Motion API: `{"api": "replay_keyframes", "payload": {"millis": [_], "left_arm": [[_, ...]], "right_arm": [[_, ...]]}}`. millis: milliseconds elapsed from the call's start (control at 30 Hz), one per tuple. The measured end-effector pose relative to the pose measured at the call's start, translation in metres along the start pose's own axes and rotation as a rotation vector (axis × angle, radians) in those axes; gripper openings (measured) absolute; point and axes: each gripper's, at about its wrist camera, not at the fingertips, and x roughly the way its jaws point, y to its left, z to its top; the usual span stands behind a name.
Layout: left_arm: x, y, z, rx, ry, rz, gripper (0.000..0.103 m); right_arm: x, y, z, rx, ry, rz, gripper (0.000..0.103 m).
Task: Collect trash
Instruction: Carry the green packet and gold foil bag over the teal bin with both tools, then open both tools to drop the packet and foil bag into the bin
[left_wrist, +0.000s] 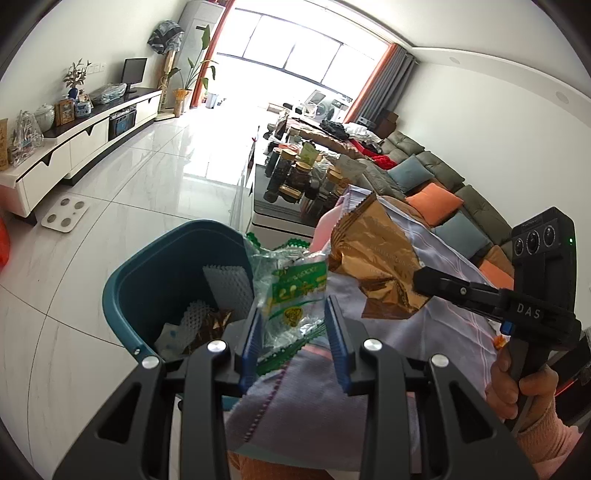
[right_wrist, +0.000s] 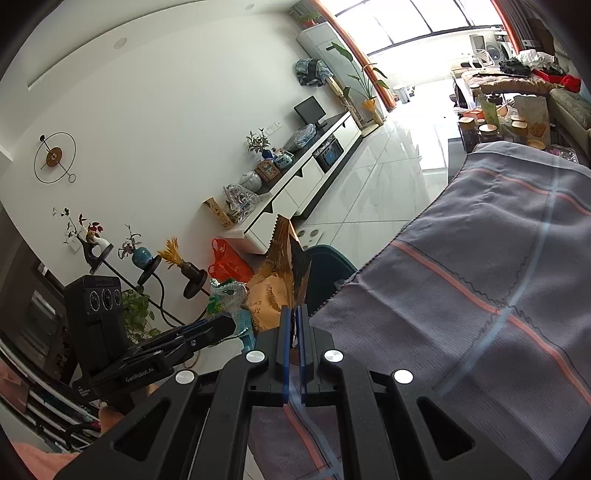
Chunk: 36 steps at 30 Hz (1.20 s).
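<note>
Some trash already lies in the teal bin (left_wrist: 147, 280); left gripper (left_wrist: 293, 314) clamps a green wrapper (left_wrist: 295, 291), right gripper (right_wrist: 293, 325) pinches a gold bag (right_wrist: 284, 266), neither dropped in yet.

light: bright daylight via window (left_wrist: 295, 51) (blown out) | floor (left_wrist: 155, 177) glare | edges: fisheye warp, dark vignette | focus: sharp

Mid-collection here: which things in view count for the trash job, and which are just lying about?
For the job:
- green-printed clear wrapper, in the left gripper
- gold foil bag, pinched by the right gripper
- teal bin, already holding trash

Lying about:
- grey cloth
- jars
- sofa cushions
- bathroom scale
</note>
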Motion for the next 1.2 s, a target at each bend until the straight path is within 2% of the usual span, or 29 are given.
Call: {"api": "replay_keyframes", "payload": {"millis": [700, 1200], "left_arm": [[0.02, 0.021, 0.003, -0.037, 0.014, 0.099, 0.034], [0.045, 0.04, 0.005, -0.081, 0.045, 0.125, 0.035]], "right_arm": [[0.055, 0.004, 0.017, 0.003, 0.074, -0.023, 0.004], [0.09, 0.006, 0.019, 0.007, 0.134, -0.077, 0.004]]}}
